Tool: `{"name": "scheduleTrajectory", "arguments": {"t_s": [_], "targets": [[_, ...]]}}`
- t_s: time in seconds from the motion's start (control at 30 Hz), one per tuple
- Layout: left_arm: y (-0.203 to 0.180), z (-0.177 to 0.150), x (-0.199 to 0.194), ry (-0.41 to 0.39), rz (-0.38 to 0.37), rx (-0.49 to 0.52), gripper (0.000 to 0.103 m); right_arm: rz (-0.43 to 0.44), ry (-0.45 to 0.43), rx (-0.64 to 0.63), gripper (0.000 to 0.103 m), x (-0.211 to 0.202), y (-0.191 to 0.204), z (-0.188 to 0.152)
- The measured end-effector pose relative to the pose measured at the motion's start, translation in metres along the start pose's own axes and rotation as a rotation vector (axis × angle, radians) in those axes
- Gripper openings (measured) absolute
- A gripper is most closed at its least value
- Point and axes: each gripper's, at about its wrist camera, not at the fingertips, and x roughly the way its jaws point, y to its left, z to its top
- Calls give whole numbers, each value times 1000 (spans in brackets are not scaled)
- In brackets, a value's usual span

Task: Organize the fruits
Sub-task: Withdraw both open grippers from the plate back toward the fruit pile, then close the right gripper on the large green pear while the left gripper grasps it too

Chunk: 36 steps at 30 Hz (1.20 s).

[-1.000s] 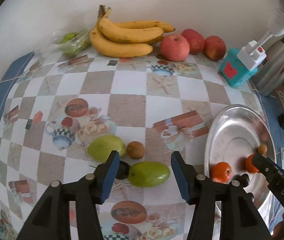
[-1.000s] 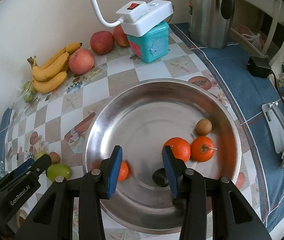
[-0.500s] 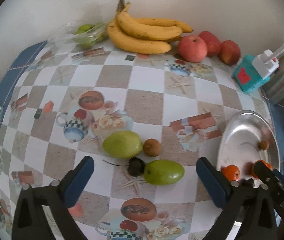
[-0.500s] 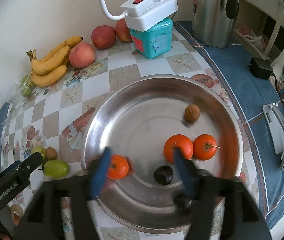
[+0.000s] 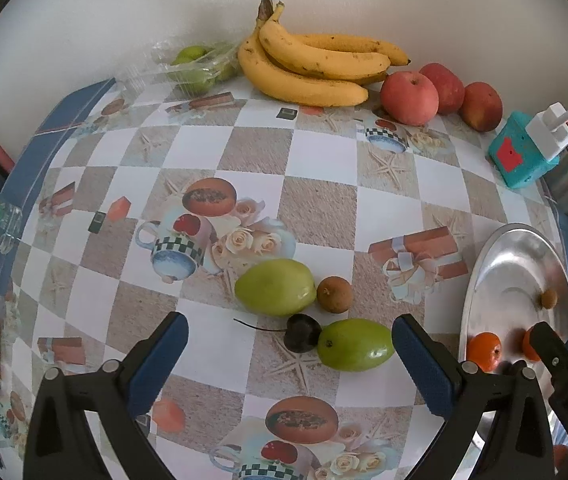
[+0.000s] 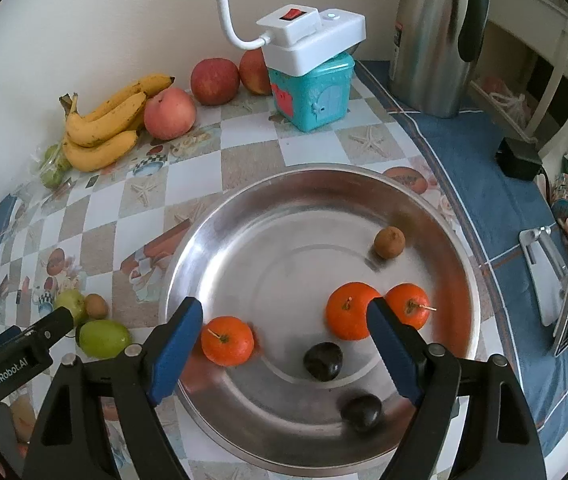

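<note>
The left tool (image 5: 289, 344) stood wide open above the bench (image 5: 323, 216), its blue pads well apart and holding nothing. Between and just beyond them, low in the middle of the left view, lay a small cluster of fruit: a larger green fruit (image 5: 275, 287), a small brown round fruit (image 5: 334, 294) touching its right side, a dark cherry (image 5: 303, 333) with a long stem trailing left, and a smaller green fruit (image 5: 355, 344) touching the cherry's right side. At the top of that frame, against the wall, sat a bunch of bananas (image 5: 311, 68), three red apples (image 5: 409, 98) to their right, and a clear bag of green fruit (image 5: 196, 66) to their left.

The right tool (image 6: 284, 332) was also wide open and empty, hovering over the near part of a metal tray (image 6: 252, 208) that filled the centre of the right view. In the tray lay three tangerines: one (image 6: 227, 340) just beside the left pad, and two touching each other at centre right (image 6: 349, 316) (image 6: 409, 305), partly behind the right pad. A small brown fruit (image 6: 389, 242) sat apart toward the tray's far right, and two dark fruits (image 6: 322, 361) (image 6: 361, 413) lay near the lower middle. A teal box (image 6: 311, 96) with a white switch unit (image 6: 311, 40) on top stood behind the tray, and a steel kettle (image 6: 435, 36) stood at the upper right.
</note>
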Motion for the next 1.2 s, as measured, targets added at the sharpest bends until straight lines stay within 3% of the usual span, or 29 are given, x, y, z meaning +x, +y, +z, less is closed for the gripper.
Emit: {"name": "scheduleTrajectory", "arguments": {"t_s": [0.37,0.57,0.97,1.2], "targets": [[-2,-1,-9,-34,42,87,103,4,13,-34,85,1,12,-2],[12,3,-14,-56,91,93,103,67,23,-50,85,1,29,-5],[69,13,-26,-94,211,31,103,172,33,-153,85,-3,87,-17],[108,14,-29,-87,223,-67,103,224,38,-199,85,-4,118,-19]]}}
